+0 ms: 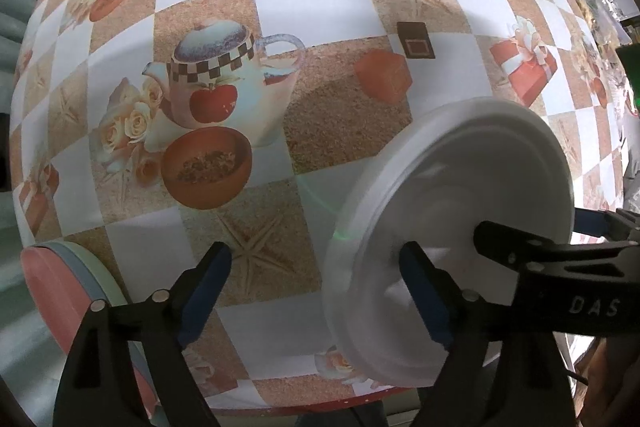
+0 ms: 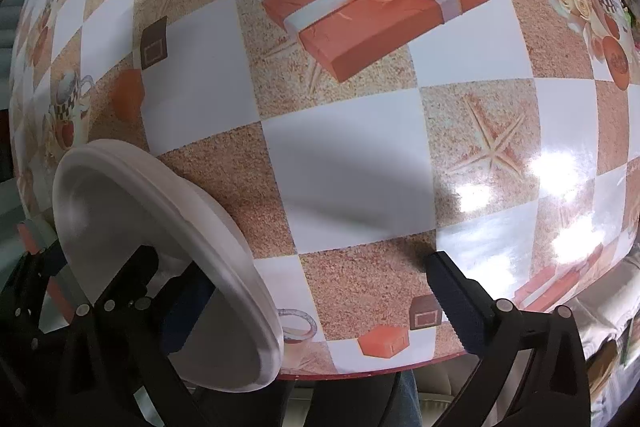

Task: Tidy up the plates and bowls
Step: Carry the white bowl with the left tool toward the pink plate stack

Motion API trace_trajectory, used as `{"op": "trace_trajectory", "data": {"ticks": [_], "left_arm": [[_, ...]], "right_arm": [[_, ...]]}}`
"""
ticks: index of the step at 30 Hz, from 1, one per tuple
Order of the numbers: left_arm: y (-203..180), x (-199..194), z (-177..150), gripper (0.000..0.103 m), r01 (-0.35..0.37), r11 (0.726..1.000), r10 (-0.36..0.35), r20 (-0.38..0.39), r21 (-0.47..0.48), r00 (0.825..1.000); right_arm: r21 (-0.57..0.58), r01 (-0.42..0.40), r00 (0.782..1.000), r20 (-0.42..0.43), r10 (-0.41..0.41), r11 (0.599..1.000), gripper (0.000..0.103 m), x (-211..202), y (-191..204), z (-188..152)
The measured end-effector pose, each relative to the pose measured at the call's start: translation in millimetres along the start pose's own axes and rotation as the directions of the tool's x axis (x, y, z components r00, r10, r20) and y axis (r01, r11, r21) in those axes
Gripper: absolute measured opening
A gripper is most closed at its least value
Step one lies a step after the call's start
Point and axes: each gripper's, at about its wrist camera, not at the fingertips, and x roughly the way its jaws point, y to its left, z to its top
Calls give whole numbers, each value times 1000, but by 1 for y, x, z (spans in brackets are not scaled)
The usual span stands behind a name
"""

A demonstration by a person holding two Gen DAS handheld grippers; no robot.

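Note:
A white plate (image 1: pixel 452 227) hangs tilted on edge above the table. In the left wrist view my left gripper (image 1: pixel 320 291) is open; its right finger (image 1: pixel 428 303) lies against the plate's face and its left finger stands apart on the far side of a wide gap. The other gripper's black finger (image 1: pixel 532 255) reaches in from the right onto the same plate. In the right wrist view the plate (image 2: pixel 160 251) sits at the lower left against my right gripper's left finger (image 2: pixel 188 319). My right gripper (image 2: pixel 316 303) is wide open. A stack of pink, blue and green plates (image 1: pixel 60 291) lies at the lower left.
The table (image 2: pixel 360 155) carries a glossy checkered cloth printed with teapots, gift boxes and starfish. Its near edge (image 2: pixel 360 371) runs just below both grippers. Clutter lies past the far right edge (image 1: pixel 600 7).

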Motion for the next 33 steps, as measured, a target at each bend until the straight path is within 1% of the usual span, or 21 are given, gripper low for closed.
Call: {"op": "trace_trajectory", "data": {"ticks": [3, 4, 6, 9, 11, 12, 14, 15, 17, 18, 19, 20, 23, 24, 26, 28, 30, 33], "left_arm": [[-2, 3, 3, 91, 3, 1000, -3, -3, 0, 1000], [-3, 4, 4, 91, 2, 1000, -2, -4, 1, 1000], [-3, 5, 5, 91, -2, 1000, 2, -7, 9, 1000], [-2, 4, 7, 85, 8, 999, -8, -21, 33, 1000], [-4, -2, 4, 76, 24, 999, -23, -27, 44, 999], [-7, -3, 4, 73, 31, 998, -30, -27, 54, 999], [-12, -5, 2, 64, 38, 997, -36, -29, 70, 999], [-17, -6, 4, 62, 41, 996, -38, -31, 78, 999], [-23, -7, 4, 50, 54, 994, -51, -32, 97, 998], [-26, -7, 5, 47, 62, 992, -59, -33, 106, 998], [-29, -7, 5, 41, 72, 991, -68, -36, 111, 997], [-31, -7, 6, 40, 76, 991, -73, -36, 113, 997], [-34, -7, 7, 40, 73, 991, -71, -29, 111, 997], [-35, -7, 8, 40, 74, 991, -72, -26, 113, 997], [-37, -6, 8, 40, 73, 991, -71, -23, 115, 997], [-38, -8, 5, 39, 67, 991, -65, -20, 117, 998], [-37, -8, 4, 39, 69, 992, -67, -20, 108, 998], [-32, -8, -2, 39, 72, 993, -70, -21, 96, 997]], "right_arm": [[-4, 4, 1000, -3, -4, 1000, 103, 3, 1, 1], [-7, 5, 1000, -11, -5, 1000, 103, 5, 0, -6], [-24, 8, 999, -46, -9, 1000, 103, 11, 2, -7], [-15, 6, 999, -39, -7, 1000, 102, 10, 3, -6], [0, -9, 1000, -30, 9, 1000, 92, 10, 3, -9], [5, -21, 999, -26, 21, 1000, 89, 8, 3, -11], [3, -33, 999, -20, 33, 999, 76, 6, 4, -16], [-3, -35, 999, -16, 35, 999, 75, 5, 5, -18], [-10, -40, 999, -10, 40, 999, 69, 6, 6, -20], [-10, -42, 999, -8, 42, 999, 67, 6, 7, -20], [-11, -47, 999, -6, 47, 999, 62, 5, 8, -21], [-14, -53, 999, -2, 53, 999, 55, 4, 10, -21], [-30, -67, 998, 4, 67, 997, 42, -1, 15, -21], [-33, -68, 998, 6, 68, 997, 40, -2, 17, -23], [-38, -76, 997, 9, 76, 996, 30, -7, 20, -28], [-47, -73, 997, 9, 74, 996, 28, -7, 24, -29], [-57, -56, 998, 8, 56, 997, 28, -8, 29, -30], [-69, -63, 998, -5, 62, 996, 28, -6, 35, -32]]}}
